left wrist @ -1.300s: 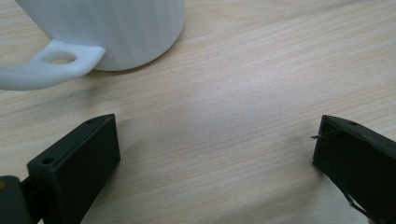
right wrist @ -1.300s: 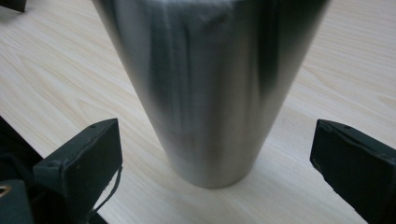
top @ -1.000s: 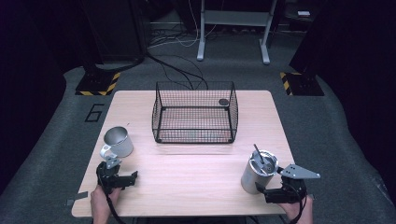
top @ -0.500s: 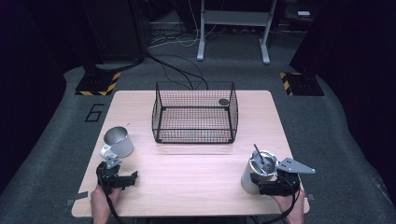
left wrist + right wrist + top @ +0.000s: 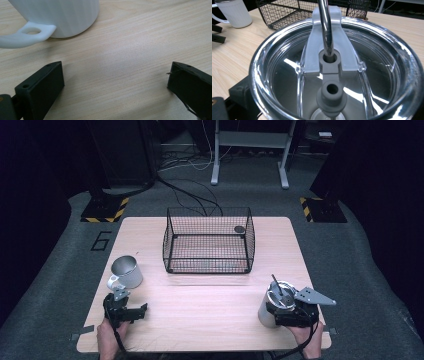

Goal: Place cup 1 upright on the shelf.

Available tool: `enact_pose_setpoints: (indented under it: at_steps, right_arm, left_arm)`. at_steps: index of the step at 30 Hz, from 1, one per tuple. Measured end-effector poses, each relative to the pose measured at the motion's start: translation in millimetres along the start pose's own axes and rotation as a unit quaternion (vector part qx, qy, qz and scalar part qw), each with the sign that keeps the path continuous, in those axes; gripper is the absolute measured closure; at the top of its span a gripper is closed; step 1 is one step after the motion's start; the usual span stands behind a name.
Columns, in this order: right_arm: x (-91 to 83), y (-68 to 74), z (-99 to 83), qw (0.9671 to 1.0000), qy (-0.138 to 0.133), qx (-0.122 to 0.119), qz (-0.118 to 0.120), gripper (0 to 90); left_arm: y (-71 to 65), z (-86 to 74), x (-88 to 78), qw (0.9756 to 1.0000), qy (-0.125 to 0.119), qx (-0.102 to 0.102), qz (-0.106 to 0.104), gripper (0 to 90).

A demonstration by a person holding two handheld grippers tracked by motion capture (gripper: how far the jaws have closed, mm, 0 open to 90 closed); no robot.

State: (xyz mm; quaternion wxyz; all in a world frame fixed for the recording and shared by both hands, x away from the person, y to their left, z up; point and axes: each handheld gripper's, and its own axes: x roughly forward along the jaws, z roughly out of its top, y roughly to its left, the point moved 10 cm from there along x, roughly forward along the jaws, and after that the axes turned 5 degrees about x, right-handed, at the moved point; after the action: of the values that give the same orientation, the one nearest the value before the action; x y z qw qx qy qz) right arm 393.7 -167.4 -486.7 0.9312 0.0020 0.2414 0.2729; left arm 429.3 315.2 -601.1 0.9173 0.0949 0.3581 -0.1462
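A white mug (image 5: 126, 271) stands near the table's left front, its handle toward my left gripper (image 5: 126, 307). In the left gripper view the mug (image 5: 57, 15) sits just ahead and to the left, and my left gripper (image 5: 115, 80) is open over bare wood. A steel tumbler (image 5: 274, 304) with a clear lid and a metal straw (image 5: 276, 285) stands at the right front. My right gripper (image 5: 289, 314) is up against it from the near side. In the right gripper view the tumbler (image 5: 332, 75) lies between wide-spread jaws, with one finger (image 5: 238, 93) beside its wall.
A black wire basket (image 5: 208, 240) stands in the middle of the wooden table (image 5: 210, 315), with a small dark disc (image 5: 239, 229) at its far right corner. The basket (image 5: 312, 10) and the mug (image 5: 233, 13) lie beyond the tumbler in the right gripper view.
My right gripper has moved left, up to the tumbler, which now sits between its jaws. The left gripper and the mug have stayed put.
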Motion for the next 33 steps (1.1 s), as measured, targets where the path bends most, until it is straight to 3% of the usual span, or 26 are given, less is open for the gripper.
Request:
enact_pose_setpoints:
  at_steps: [15,33]
  right_arm:
    - [-1.7,-0.4,1.7,0.9996,-0.014,-0.018,-0.015,3.1]
    - [-2.4,0.0,9.3,0.9994,-0.023,-0.013,-0.024,3.3]
  left_arm:
    - [0.0,0.0,0.0,1.0000,0.000,0.000,0.000,0.4]
    - [0.0,-0.1,0.0,1.0000,0.001,0.000,-0.001,0.4]
